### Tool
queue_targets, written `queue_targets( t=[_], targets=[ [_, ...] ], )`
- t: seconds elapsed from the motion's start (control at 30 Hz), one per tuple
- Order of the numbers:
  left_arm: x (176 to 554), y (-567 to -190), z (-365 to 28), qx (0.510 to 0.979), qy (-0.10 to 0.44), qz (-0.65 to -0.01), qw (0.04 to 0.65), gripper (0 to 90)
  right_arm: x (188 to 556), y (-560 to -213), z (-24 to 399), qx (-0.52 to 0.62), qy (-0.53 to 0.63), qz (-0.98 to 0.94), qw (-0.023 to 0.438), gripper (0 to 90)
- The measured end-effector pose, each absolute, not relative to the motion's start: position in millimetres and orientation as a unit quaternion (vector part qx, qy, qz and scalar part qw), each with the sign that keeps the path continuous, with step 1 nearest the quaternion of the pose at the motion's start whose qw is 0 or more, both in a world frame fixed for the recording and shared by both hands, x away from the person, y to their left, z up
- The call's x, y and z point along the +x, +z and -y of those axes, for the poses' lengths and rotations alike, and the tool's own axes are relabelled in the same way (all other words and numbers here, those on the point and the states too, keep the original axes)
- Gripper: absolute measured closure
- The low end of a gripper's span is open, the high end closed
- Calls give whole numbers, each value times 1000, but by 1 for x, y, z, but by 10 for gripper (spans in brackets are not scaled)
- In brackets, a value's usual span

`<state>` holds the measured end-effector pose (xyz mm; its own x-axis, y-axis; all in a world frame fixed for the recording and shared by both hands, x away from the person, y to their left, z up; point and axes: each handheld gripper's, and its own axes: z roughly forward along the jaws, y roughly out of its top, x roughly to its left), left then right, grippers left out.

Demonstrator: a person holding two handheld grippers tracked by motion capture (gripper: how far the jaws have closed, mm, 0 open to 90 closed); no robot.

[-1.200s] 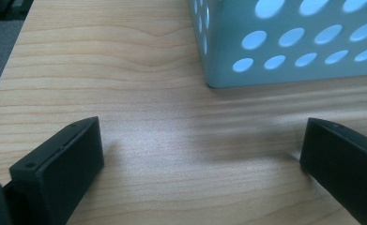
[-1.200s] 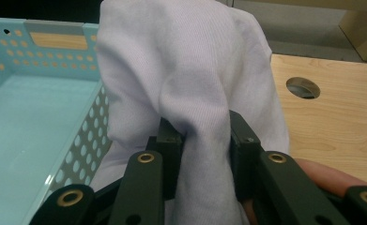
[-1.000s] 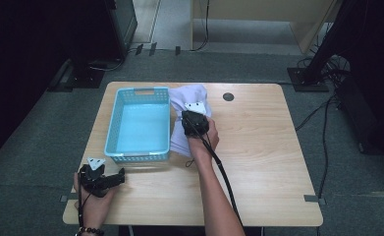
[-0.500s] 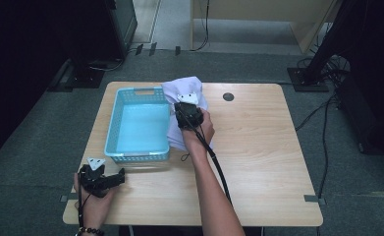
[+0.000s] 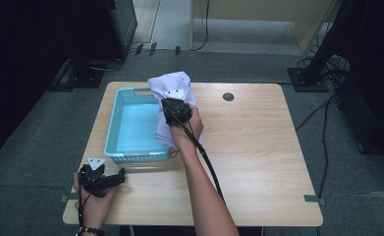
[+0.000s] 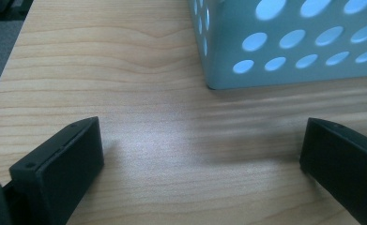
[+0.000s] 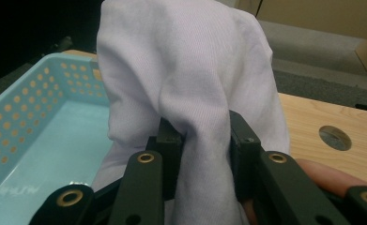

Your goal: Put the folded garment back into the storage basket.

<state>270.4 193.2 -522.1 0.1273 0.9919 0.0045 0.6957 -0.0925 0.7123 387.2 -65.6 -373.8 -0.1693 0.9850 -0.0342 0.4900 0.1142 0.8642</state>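
While clamped tight on crumpled pale-lilac cloth (image 7: pixel 190 79) by right gripper (image 7: pixel 202 140), mid-lift; next, carry toward nine o'clock over perforated light-blue plastic basket (image 5: pixel 112 129), release; left gripper (image 6: pixel 200 159) wide open, empty.

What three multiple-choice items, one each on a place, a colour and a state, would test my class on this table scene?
1. Where does the basket stand?
A. On the left half of the table
B. On the floor
C. At the table's right edge

2. What colour is the cloth?
A. Red
B. Pale lilac-white
C. Black

3. How are the jaws of the right gripper?
A. Wide open over bare wood
B. Shut on the cloth
C. Shut on the basket's rim

Answers: 1 A, the high view shows it left of the table's middle. 2 B, it looks pale lilac-white in the right gripper view. 3 B, that view shows a fold of cloth pinched between both jaws.
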Motion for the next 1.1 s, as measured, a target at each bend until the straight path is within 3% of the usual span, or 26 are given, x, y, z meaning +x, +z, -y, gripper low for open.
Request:
queue_targets(
  t=[0.57, 1.1],
  targets=[
    [271, -522, -193, 692, 256, -610, 289, 0, 397, -375, 7, 526, 378, -691, 322, 708],
    [270, -522, -194, 694, 257, -608, 288, 0, 413, -414, -45, 524, 358, -712, 301, 707]
  ],
)
